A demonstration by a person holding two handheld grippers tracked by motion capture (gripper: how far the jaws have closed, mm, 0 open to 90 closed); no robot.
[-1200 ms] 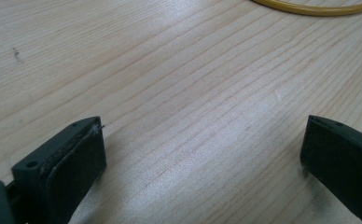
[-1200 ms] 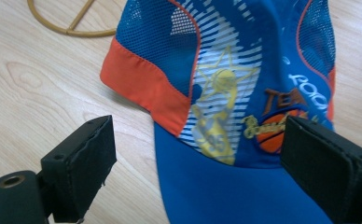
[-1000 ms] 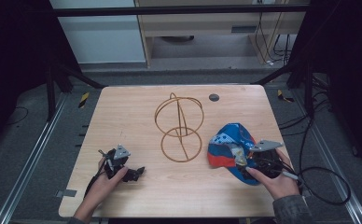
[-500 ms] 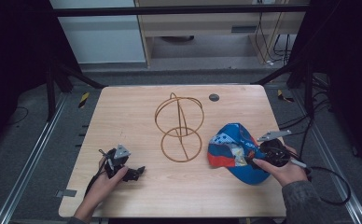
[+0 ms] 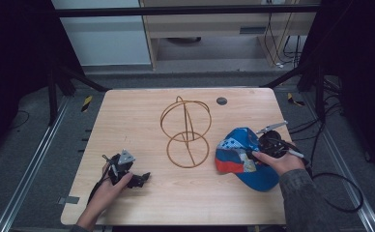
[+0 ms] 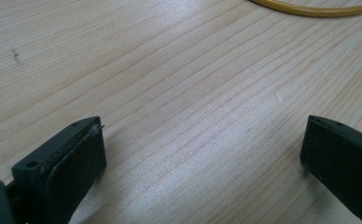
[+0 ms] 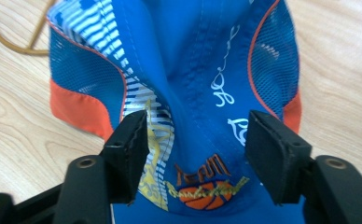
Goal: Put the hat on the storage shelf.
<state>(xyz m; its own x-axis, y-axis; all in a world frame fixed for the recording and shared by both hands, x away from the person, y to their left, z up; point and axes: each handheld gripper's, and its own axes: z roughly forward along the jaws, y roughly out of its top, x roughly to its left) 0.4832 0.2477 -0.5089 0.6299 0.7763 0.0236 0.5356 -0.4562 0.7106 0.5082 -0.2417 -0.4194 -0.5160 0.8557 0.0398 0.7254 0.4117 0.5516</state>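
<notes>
- While the blue cap (image 5: 243,157) lies crown-up at about four o'clock on the table (image 5: 142,113), the right hand-held gripper (image 5: 259,151) sits over it from the right, jaws straddling a pinched ridge of the crown fabric.
- Seen from the right gripper view, the jaws have just been closing, with the cap (image 7: 193,93) between them; the pads (image 7: 132,149) stand at the fold's flanks, but a firm clamp isn't clear yet, so I'd call them part-way in.
- Gathering the soft crown into a ridge likely gives the jaws something to bite, since flat cloth offers no edge.
- At the table's centre stands the wire stand (image 5: 185,133), its base ring just beside the cap at nine o'clock of it, probably where the cap is headed.
- Over at seven o'clock, the left hand-held gripper (image 5: 139,178) rests low on the table, jaws wide apart over bare wood, seemingly parked out of the way.
- Its view catches the stand's yellow ring (image 6: 314,7) at twelve o'clock, well apart.
</notes>
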